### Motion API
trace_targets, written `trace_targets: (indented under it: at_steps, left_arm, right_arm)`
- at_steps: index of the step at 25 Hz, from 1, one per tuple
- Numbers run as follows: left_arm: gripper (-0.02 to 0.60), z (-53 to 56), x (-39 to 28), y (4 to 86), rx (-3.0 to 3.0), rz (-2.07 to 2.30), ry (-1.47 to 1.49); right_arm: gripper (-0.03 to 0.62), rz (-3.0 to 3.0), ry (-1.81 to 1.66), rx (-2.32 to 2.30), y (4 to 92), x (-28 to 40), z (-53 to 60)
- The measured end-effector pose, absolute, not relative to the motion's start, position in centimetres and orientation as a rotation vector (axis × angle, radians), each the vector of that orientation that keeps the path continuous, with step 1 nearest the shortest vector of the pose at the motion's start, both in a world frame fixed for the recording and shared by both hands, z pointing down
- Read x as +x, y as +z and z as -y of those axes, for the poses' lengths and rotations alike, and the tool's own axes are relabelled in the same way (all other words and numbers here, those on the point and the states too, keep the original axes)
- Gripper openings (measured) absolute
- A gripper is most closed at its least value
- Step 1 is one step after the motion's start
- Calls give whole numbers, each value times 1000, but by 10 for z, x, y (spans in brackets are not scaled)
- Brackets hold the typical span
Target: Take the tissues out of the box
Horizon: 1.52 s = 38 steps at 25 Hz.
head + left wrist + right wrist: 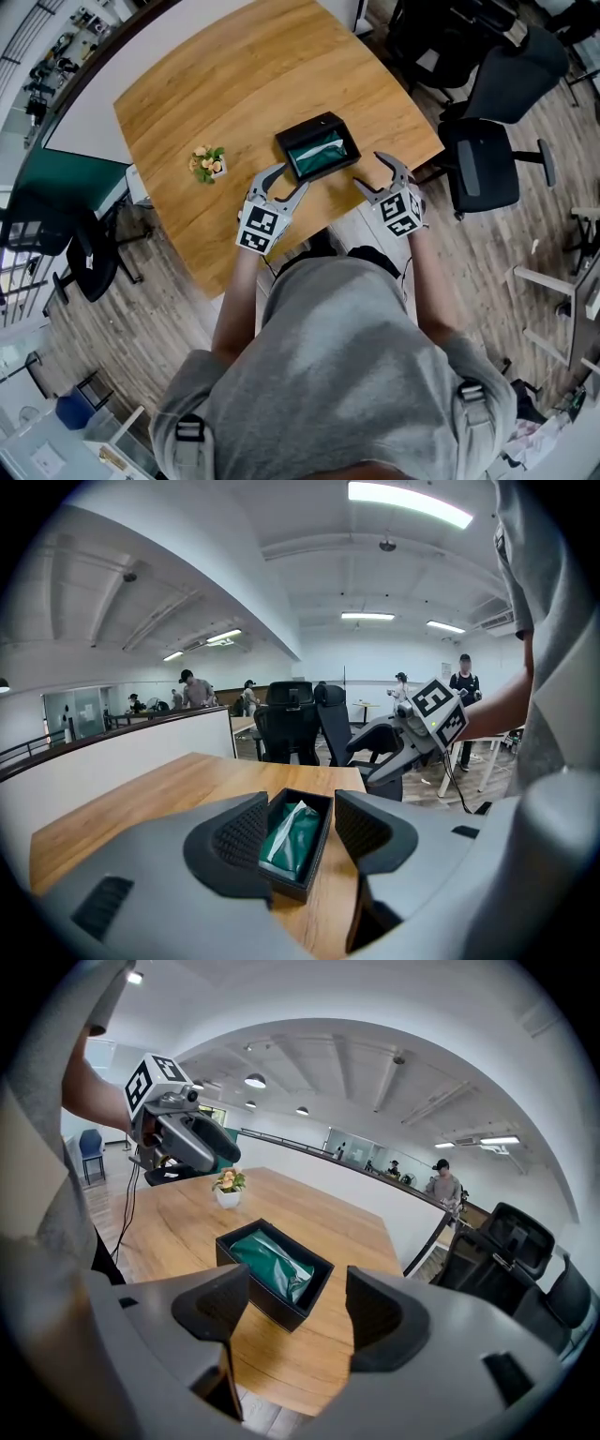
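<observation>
The green tissue pack (pixel 322 154) lies in the black box (pixel 307 128) on the counter (pixel 234 84). The left claw (pixel 284 181) at 8 o'clock and the right claw (pixel 373 172) at 4 o'clock both gape empty. The pack is likely soft and light, so pinch its raised fold.

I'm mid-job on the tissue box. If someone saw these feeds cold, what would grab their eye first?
The open black box near the wooden table's near edge, with a green tissue pack lying inside, draws the eye first. Next come the left gripper and the right gripper, both open, poised at the box's near side, one toward each end. A small potted plant stands alone to the box's left.
</observation>
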<state>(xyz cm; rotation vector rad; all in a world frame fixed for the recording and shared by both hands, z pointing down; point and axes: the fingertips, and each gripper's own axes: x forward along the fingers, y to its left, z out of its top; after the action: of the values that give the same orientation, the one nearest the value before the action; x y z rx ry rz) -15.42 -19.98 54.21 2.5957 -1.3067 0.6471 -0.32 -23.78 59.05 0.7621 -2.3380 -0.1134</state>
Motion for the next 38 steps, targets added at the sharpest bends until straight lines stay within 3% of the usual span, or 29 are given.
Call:
trace_targets:
  at_steps: [38]
  left_arm:
    - [239, 280, -141, 637, 2516, 1063, 932]
  right_arm:
    - [324, 2309, 68, 756, 649, 5, 306]
